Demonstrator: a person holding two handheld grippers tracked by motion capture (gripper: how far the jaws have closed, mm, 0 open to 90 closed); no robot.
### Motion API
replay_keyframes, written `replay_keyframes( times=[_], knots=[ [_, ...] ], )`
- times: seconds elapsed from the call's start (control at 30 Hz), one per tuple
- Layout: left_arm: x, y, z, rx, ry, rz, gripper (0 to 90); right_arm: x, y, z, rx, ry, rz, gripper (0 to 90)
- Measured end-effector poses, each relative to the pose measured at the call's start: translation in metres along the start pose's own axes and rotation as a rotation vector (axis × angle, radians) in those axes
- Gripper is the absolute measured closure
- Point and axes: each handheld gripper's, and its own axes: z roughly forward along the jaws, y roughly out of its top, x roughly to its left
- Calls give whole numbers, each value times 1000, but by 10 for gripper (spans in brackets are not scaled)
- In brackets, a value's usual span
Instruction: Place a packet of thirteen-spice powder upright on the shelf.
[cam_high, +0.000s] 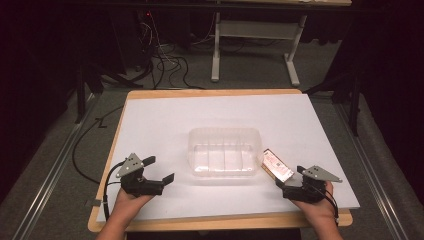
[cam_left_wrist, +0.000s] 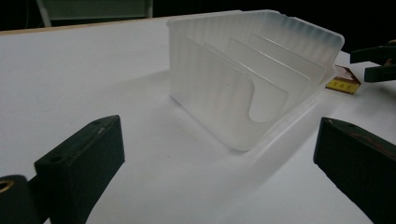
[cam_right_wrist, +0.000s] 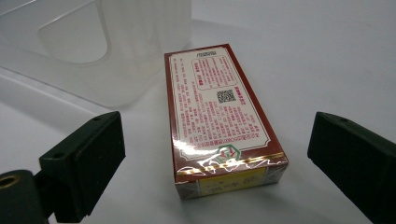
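Box lies just beside clear divided container.

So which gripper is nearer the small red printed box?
Right. The right gripper sits just behind the red box, open jaws either side of its near end, not touching. The left gripper is beyond the clear plastic divider tray.

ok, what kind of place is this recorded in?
Likely a lab or workshop data-collection bench, not a home: a white-covered table set up for the work, loose cables on the carpeted floor, a bare metal desk frame behind, and dark surroundings.
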Motion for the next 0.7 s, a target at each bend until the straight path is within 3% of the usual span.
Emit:
replay_keyframes(
  times=[0.33,0.7],
  knots=[
    [0,2,3,-5,-8,1,27,0,-5,5,44,-4,-17,86],
    [1,1,6,7,-9,3,27,-2,-6,11,94,-13,-3,134]
  ],
)
